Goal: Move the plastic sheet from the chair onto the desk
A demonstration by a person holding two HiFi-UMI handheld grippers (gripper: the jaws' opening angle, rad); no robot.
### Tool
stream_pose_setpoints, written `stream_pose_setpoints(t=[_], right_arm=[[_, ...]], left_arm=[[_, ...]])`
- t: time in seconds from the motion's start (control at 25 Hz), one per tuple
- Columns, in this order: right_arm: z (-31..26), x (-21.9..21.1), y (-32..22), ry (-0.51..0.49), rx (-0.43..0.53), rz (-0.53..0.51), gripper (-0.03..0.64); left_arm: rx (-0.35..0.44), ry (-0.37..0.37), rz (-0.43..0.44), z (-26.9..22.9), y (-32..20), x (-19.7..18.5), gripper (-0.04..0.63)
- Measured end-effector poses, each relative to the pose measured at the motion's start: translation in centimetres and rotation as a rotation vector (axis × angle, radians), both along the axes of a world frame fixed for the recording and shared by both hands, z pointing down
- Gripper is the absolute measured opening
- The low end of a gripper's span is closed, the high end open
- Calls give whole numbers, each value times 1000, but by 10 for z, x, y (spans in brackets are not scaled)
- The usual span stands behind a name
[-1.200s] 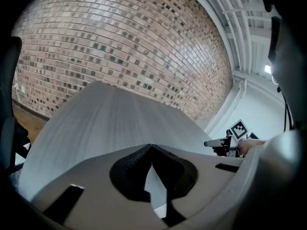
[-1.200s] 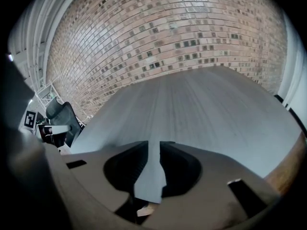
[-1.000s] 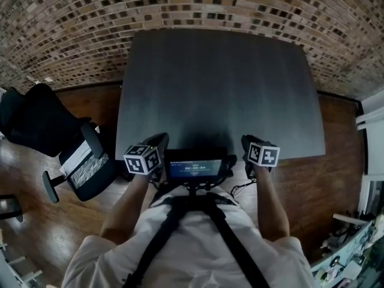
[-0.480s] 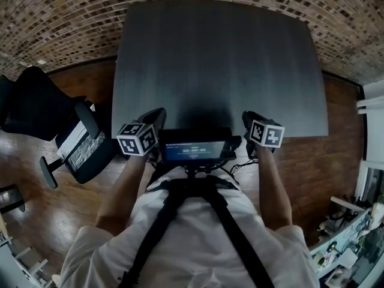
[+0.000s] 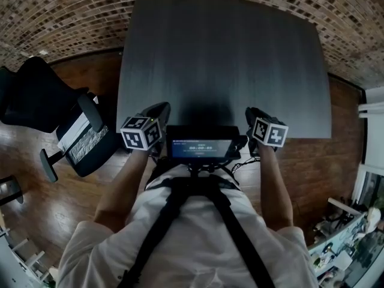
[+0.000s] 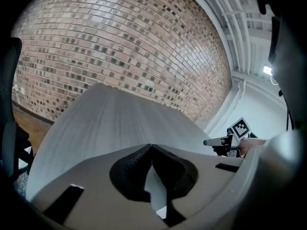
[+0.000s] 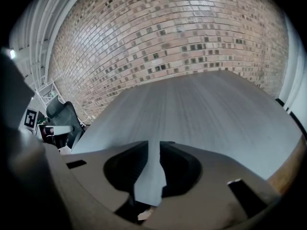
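Note:
The plastic sheet (image 5: 84, 141), pale and crinkled, lies on the seat of a black office chair (image 5: 42, 104) to the left of the desk. The dark grey desk (image 5: 222, 59) has a bare top. My left gripper (image 5: 158, 111) hovers at the desk's near edge, its jaws shut with nothing in them (image 6: 151, 146). Over the same edge further right is my right gripper (image 5: 252, 115), whose jaws (image 7: 153, 145) stand a narrow gap apart with only the desk top showing between them. Both grippers are well away from the sheet.
A brick wall (image 5: 72, 11) runs behind the desk, and wooden floor (image 5: 36, 203) surrounds it. A small screen (image 5: 201, 149) hangs at the person's chest between the grippers. Cluttered shelving (image 5: 345, 239) stands at the lower right.
The head view has tilted, so desk and grippers sit higher in the picture. Both grippers stay at the desk's near edge, and their jaws look the same.

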State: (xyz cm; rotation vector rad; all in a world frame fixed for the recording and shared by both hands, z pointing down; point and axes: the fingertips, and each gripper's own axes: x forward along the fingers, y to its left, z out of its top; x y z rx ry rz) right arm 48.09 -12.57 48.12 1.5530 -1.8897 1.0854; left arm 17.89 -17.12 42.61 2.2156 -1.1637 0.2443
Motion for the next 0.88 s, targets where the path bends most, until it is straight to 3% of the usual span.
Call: stream_pose_setpoints(t=[0.6, 0.88], right_arm=[[-7, -79, -9, 7, 46, -18, 83], [-1, -110, -11, 30, 43, -148, 83]], left_arm=[[-14, -1, 8, 7, 13, -58, 1], [-27, 14, -96, 9, 42, -75, 1]])
